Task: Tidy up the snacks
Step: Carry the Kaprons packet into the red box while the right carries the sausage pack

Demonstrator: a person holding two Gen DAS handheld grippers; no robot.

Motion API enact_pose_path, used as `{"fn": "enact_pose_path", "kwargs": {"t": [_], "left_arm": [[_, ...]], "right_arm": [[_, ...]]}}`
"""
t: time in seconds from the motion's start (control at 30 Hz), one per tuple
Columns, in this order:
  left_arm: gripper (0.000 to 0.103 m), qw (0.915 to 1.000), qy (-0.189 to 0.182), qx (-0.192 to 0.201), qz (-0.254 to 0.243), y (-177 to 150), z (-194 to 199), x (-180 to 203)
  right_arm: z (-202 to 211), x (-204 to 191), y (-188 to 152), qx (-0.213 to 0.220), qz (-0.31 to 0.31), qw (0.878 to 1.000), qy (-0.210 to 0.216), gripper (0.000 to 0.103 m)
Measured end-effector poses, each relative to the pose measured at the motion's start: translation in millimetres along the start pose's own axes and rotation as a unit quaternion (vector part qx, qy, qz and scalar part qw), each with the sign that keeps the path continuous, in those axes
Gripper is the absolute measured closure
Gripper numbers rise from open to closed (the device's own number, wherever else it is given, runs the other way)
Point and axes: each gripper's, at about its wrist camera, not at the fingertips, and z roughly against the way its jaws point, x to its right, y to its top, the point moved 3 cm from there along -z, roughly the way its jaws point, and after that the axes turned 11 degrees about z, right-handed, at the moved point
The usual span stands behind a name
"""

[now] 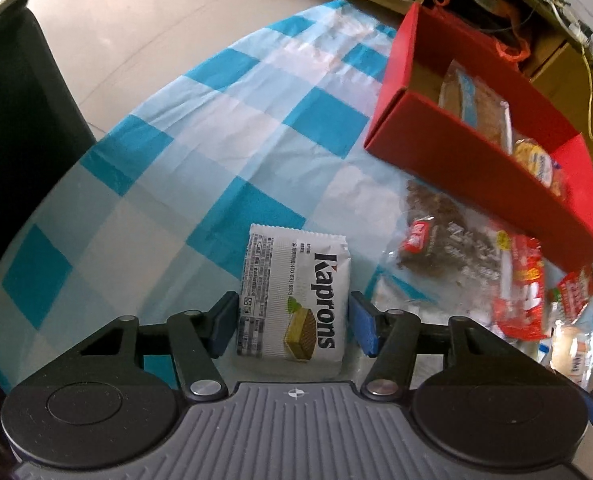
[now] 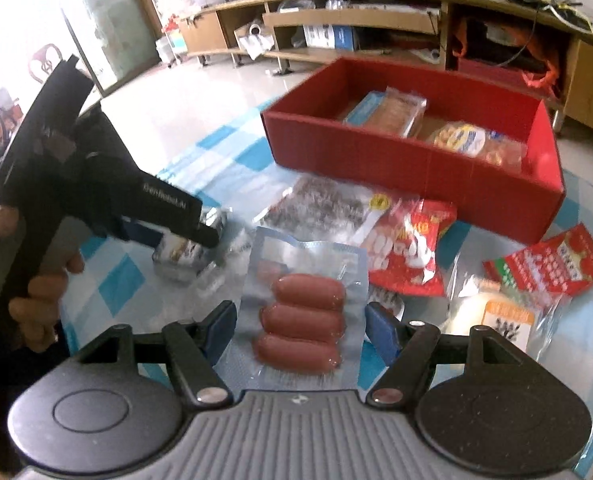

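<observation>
The left gripper [image 1: 292,322] straddles a white Kaprons wafer packet [image 1: 294,298], its blue pads just beside the packet's two long edges; whether they press on it or stand a hair apart I cannot tell; the packet lies on the blue-and-white checked table [image 1: 200,152], left of the loose snack pile. The right gripper [image 2: 300,326] is spread wide around a clear vacuum pack of three sausages [image 2: 302,312], both pads apart from the plastic; the pack lies flat on the table. Beyond the sausages lie a clear bag of dark snacks [image 2: 320,200] and a red-and-white packet [image 2: 406,248], touching each other; further right sits a red leaflet-like packet [image 2: 548,264]. The red box [image 2: 380,148] stands at the far side of the table, holding a wrapped biscuit pack [image 2: 396,110] and a round yellow-and-blue snack [image 2: 462,136]. In the right wrist view a hand [image 2: 28,280] holds the left tool by its handle, over the wafer packet.
</observation>
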Motion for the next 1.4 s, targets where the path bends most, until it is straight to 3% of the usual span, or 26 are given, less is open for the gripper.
{"fn": "enact_pose_path", "kwargs": {"t": [0.37, 0.7, 1.07, 1.4], "left_arm": [[0.037, 0.9959, -0.079, 0.043, -0.010, 13, 47, 42], [0.037, 0.9920, -0.105, 0.063, -0.031, 37, 51, 94], [0.037, 0.9897, -0.091, 0.098, -0.052, 74, 37, 137], [0.039, 0.9915, -0.058, 0.102, -0.056, 97, 7, 150]], "right_arm": [[24, 30, 30, 0.059, -0.032, 0.997, -0.029, 0.033], [28, 72, 66, 0.098, -0.071, 0.991, -0.054, 0.033], [16, 115, 104, 0.116, -0.085, 0.987, -0.075, 0.033], [-22, 155, 118, 0.089, -0.105, 0.986, -0.090, 0.033]]}}
